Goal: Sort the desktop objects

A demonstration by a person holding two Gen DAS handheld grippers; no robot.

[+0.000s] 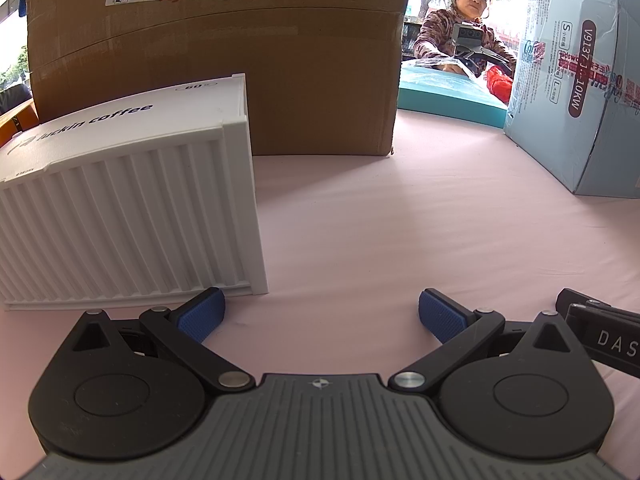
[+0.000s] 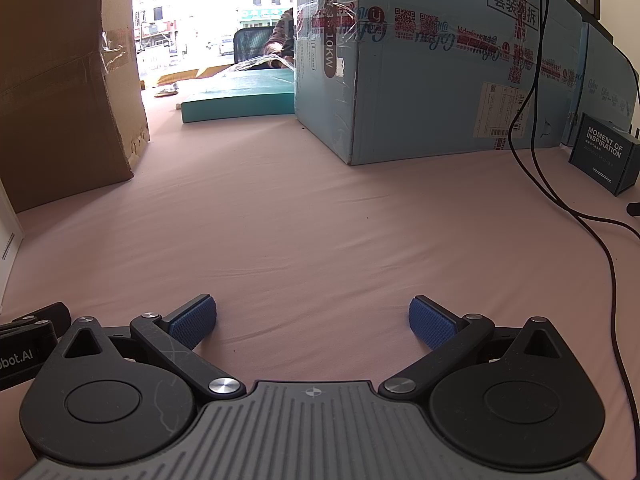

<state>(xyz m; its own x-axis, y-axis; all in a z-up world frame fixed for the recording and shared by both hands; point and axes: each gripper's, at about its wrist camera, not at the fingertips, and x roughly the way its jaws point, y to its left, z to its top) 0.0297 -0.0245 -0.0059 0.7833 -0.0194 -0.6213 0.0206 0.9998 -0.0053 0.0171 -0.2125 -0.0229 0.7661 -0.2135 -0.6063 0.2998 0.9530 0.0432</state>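
My left claw [image 1: 320, 314] and right claw [image 2: 313, 320] both sit spread wide and empty, low over the pink cloth-covered surface [image 2: 300, 220]. The white ribbed plastic container box [image 1: 128, 216] rests just beside my left claw's fingertip, before the brown cardboard carton [image 1: 240, 60].

The white ribbed box [image 1: 128, 208] at near left is showing "luckin coffee". The light-blue carton [image 1: 576, 92] is reading "V9137-1-10KW". The small dark box [image 2: 606, 152] at far right is displaying "MOMENT OF INSPIRATION".

Matt pink cloth [image 2: 320, 220]; ribbed white bin [image 1: 128, 216], seemingly plastic.
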